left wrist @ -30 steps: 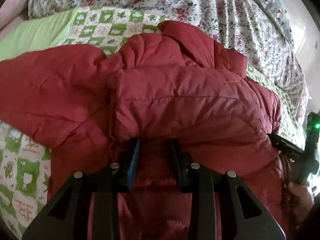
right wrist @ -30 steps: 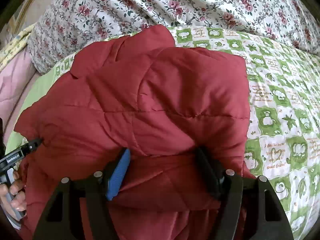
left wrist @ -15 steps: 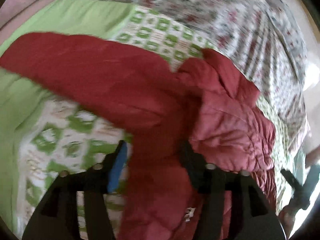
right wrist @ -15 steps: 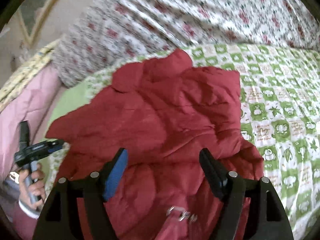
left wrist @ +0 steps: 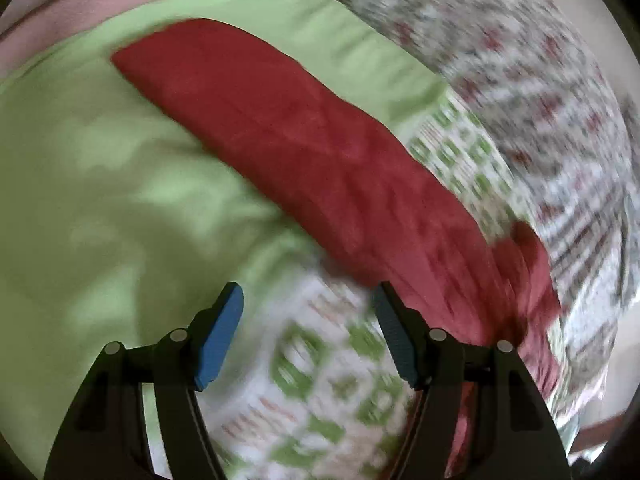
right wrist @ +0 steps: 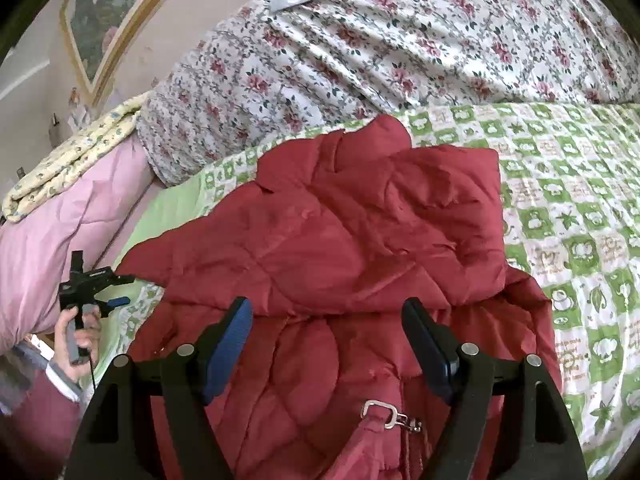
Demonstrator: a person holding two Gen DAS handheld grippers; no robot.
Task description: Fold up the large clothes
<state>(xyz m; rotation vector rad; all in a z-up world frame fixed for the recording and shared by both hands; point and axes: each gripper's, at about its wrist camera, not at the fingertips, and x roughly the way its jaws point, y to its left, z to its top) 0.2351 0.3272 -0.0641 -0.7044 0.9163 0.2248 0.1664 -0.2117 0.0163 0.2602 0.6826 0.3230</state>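
Observation:
A dark red quilted jacket (right wrist: 360,240) lies partly folded on the bed, with a metal zipper pull (right wrist: 390,414) near its front hem. My right gripper (right wrist: 326,322) is open and empty just above the jacket's lower part. In the blurred left wrist view one red sleeve (left wrist: 304,144) stretches out to the upper left. My left gripper (left wrist: 306,310) is open and empty over the sheet, to the left of the sleeve's base. It also shows in the right wrist view (right wrist: 114,290), open, held off the jacket's left edge.
The bed has a green-and-white checked sheet (right wrist: 568,216) and a plain green part (left wrist: 80,200). A floral duvet (right wrist: 400,52) is bunched behind the jacket. A pink quilt (right wrist: 52,240) and a yellow folded cloth (right wrist: 76,160) lie at the left. A framed picture (right wrist: 108,20) hangs on the wall.
Both grippers have let go of the jacket and opened. The right one pulled back toward me. The left one swung out to the left, now facing the spread sleeve.

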